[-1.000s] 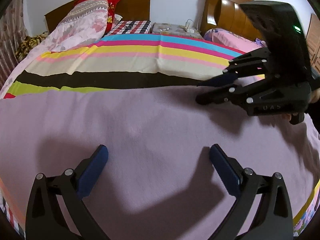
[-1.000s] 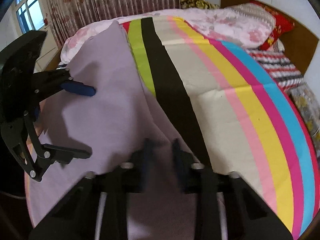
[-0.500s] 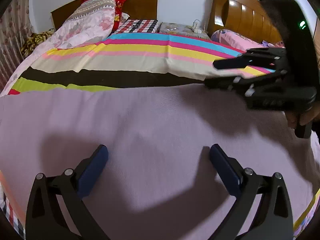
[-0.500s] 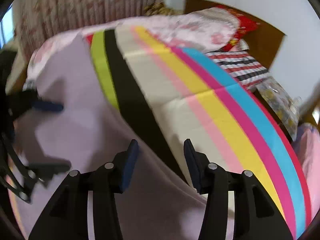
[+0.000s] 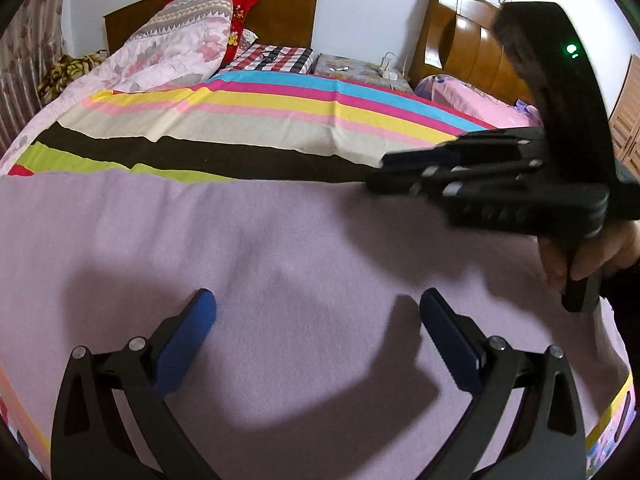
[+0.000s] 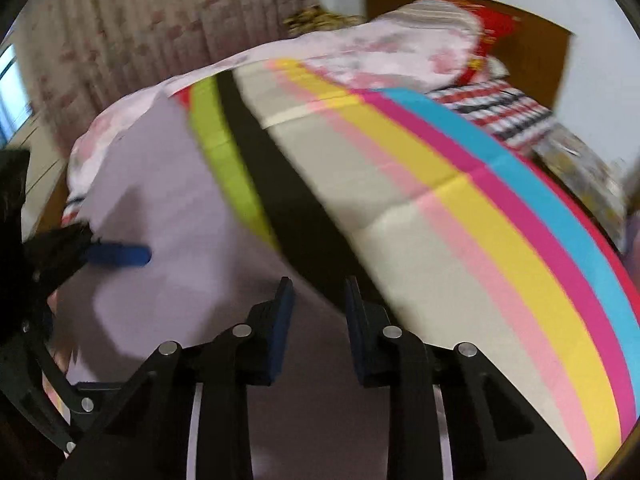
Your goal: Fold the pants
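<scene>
Right tool (image 6: 318,300) just narrowed, nothing clamped, view blurred; left tool (image 5: 318,312) apart over pants (image 5: 280,248).

We logged the left gripper (image 5: 316,334) as matte black, its linkage arms carrying blue pads (image 5: 186,338) and round silver screws (image 5: 137,344). The right gripper (image 6: 318,312) matched: black arms, blue pads, silver screws. Its tall black housing (image 5: 560,92) bore a green light (image 5: 571,48). A dark sleeve (image 5: 624,312) showed at the wrist.
</scene>
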A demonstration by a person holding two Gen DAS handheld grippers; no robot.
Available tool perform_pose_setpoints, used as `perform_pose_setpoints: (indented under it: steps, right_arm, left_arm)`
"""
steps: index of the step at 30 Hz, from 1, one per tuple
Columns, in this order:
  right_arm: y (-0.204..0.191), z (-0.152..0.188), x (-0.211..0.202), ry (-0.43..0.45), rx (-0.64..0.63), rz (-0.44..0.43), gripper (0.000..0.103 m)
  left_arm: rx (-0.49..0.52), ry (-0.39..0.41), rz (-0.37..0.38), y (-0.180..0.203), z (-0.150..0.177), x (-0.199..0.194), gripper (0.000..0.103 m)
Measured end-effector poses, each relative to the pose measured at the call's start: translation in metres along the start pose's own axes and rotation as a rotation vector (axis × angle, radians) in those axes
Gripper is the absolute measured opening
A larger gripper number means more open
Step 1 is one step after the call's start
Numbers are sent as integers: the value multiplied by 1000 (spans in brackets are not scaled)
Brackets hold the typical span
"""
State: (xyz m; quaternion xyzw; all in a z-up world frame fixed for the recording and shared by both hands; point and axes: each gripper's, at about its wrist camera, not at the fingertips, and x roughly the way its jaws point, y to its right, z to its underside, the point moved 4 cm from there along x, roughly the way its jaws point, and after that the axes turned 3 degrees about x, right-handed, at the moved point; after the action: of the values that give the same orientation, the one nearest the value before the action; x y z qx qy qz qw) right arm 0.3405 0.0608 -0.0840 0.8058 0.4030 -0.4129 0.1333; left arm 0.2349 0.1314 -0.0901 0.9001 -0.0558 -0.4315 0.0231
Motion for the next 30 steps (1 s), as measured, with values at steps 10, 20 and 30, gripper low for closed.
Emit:
perform_pose_setpoints:
  steps: [10, 20, 30]
  right_arm:
    - [10, 69, -45, -120, 73, 167, 67]
    - [43, 70, -94, 69, 304, 315, 72]
    - [29, 240, -232, 81, 450, 586, 86]
  left_arm:
    - [13, -7, -17, 1, 0, 2, 101]
    - [34, -23, -39, 2, 1, 4, 101]
    - [87, 26, 82, 65, 23, -45, 101]
